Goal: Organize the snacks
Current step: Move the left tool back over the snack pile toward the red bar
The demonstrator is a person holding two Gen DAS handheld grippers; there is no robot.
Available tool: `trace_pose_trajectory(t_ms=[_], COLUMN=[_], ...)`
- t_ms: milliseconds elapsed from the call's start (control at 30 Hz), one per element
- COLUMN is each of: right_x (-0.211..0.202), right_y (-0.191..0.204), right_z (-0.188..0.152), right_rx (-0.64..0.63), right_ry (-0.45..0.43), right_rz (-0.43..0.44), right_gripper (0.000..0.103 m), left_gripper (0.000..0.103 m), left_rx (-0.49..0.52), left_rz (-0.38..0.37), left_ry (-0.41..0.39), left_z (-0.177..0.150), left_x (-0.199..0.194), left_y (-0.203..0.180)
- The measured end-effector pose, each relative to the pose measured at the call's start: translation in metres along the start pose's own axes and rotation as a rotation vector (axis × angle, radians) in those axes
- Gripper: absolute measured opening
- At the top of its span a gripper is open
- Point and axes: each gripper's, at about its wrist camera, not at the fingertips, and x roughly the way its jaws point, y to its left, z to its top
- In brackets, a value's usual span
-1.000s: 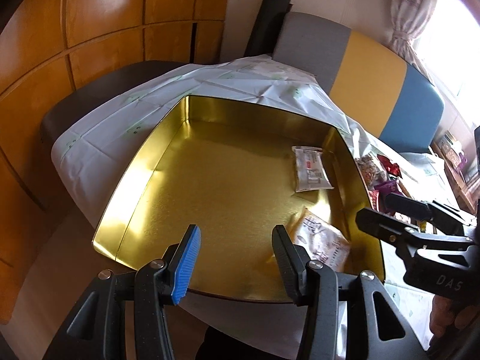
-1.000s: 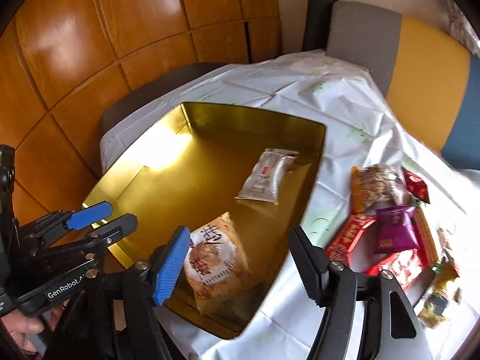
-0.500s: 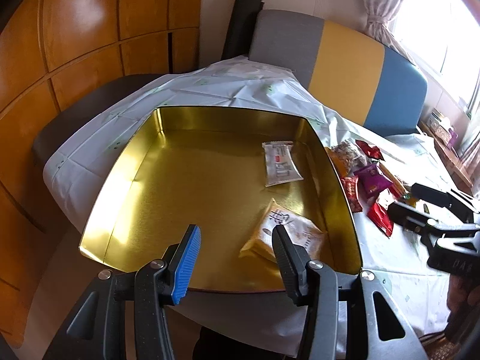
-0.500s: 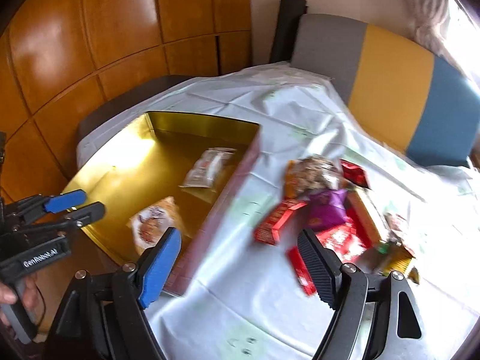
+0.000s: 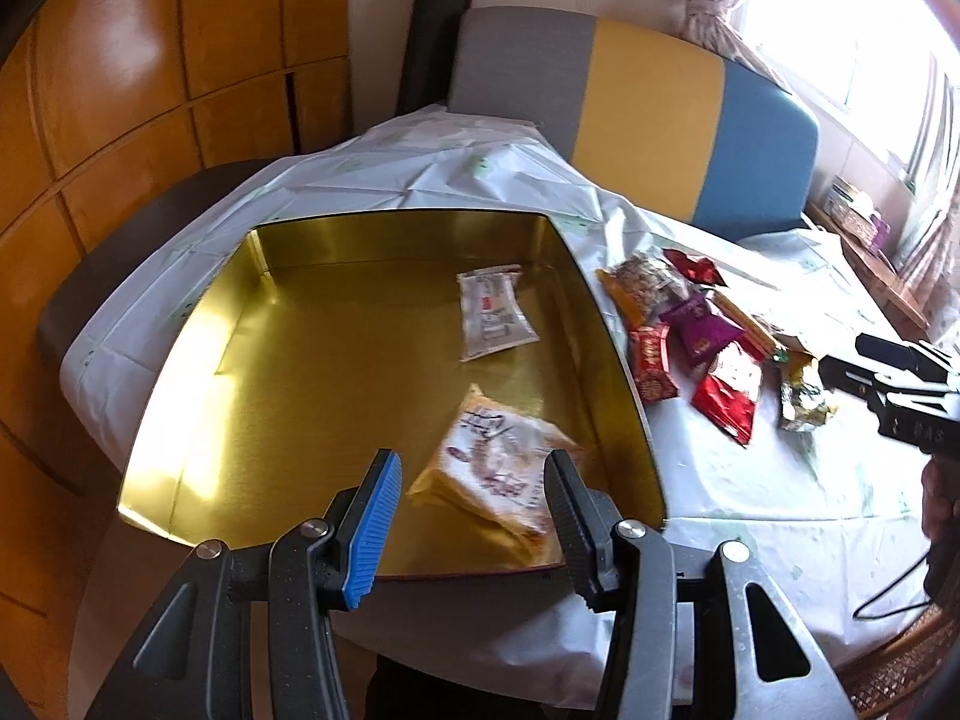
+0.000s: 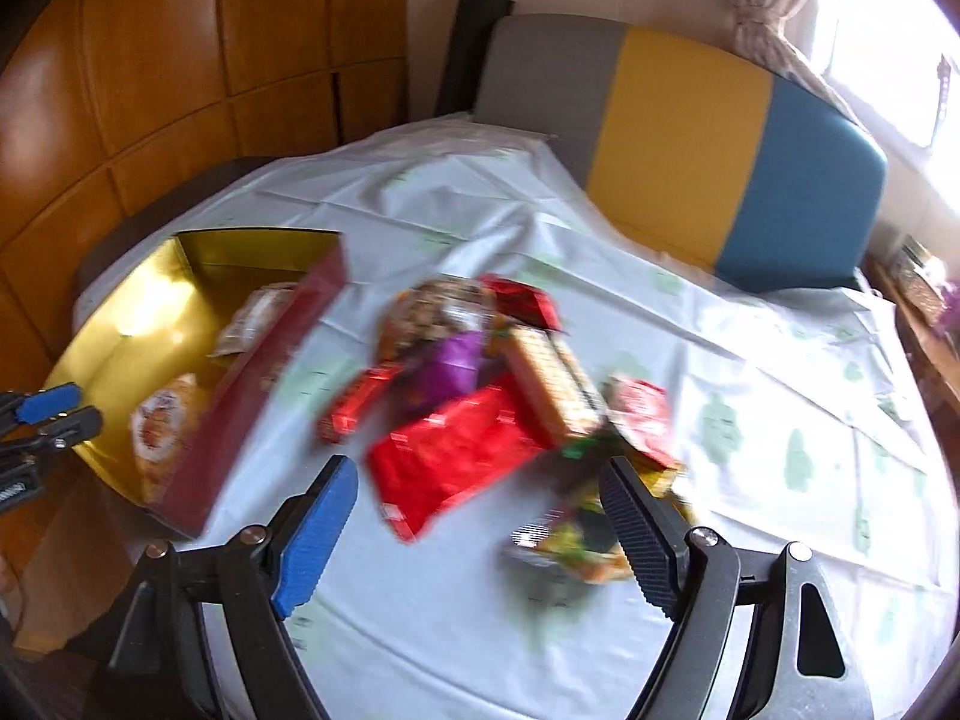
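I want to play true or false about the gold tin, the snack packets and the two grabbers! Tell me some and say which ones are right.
1. The gold tin has two packets in it. True: a white packet and an orange packet.
2. The snack pile lies inside the tin. False: it lies on the white tablecloth, beside the tin.
3. The left gripper squeezes the orange packet. False: its jaws stand open above it, holding nothing.
4. The right gripper holds nothing. True: its jaws are opening over the pile with nothing gripped.
5. A purple packet is in the pile. True.
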Motion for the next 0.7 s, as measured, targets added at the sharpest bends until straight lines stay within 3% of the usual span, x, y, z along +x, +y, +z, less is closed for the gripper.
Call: trace_pose_trajectory(t_ms=[233,467,700], right_x=[0.013,0.023,0.020], right_y=[-0.066,-0.107,-0.102], right_z=[-0.011,-0.018,-0.012], right_rx=[0.121,0.310,0.307], right_ry=[0.036,0.074,0.052], right_rz=[-0.110,-0.100,-0.072], right_gripper=[0.085,0.085,0.089], left_gripper=[0.050,0.050,0.030], left_rx=[0.075,0.166,0.231], left_rz=[-0.047,-0.143,-0.228], left_ry=[0.005,0.040,0.093], left_z=[0.011,0.026,0.054], left_x=[0.001,0.010,0.033], left_y=[-0.027,-0.066,-0.106])
